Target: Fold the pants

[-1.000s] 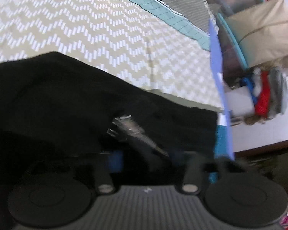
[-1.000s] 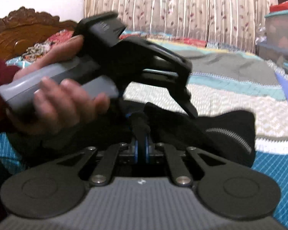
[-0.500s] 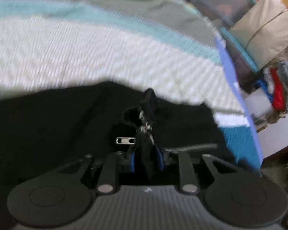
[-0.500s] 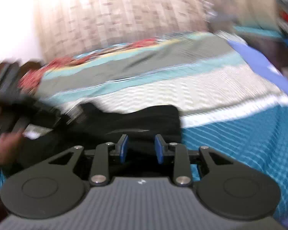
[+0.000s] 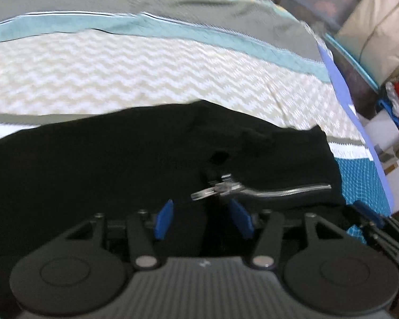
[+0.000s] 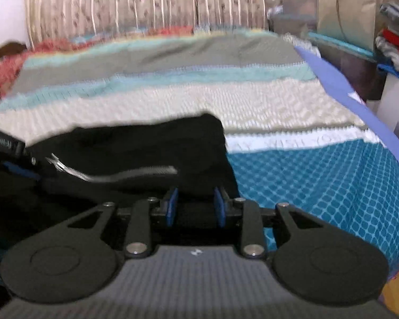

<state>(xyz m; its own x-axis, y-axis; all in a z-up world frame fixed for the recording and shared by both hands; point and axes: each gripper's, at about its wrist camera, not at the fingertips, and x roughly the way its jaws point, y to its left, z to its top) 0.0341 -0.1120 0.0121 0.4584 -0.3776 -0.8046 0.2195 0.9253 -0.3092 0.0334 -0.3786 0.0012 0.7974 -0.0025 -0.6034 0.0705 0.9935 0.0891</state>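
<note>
Black pants point(image 5: 119, 164) lie bunched on the bedspread point(image 5: 146, 74) just ahead of both grippers, left point(image 5: 203, 219) and right point(image 6: 195, 206), each spread and empty, so the zipper point(image 5: 252, 190) could be snagged if cloth is pinched blindly.

A bed point(image 6: 279, 106) fills the room, its bedspread point(image 5: 146, 74) banded in grey, pale teal, cream zigzag and deep blue diamond check. Behind it at 12 o'clock hangs a striped floral curtain point(image 6: 146, 2). At 2 o'clock stand stacked storage boxes point(image 6: 340, 53) and a pile of folded clothes point(image 6: 396, 45).
</note>
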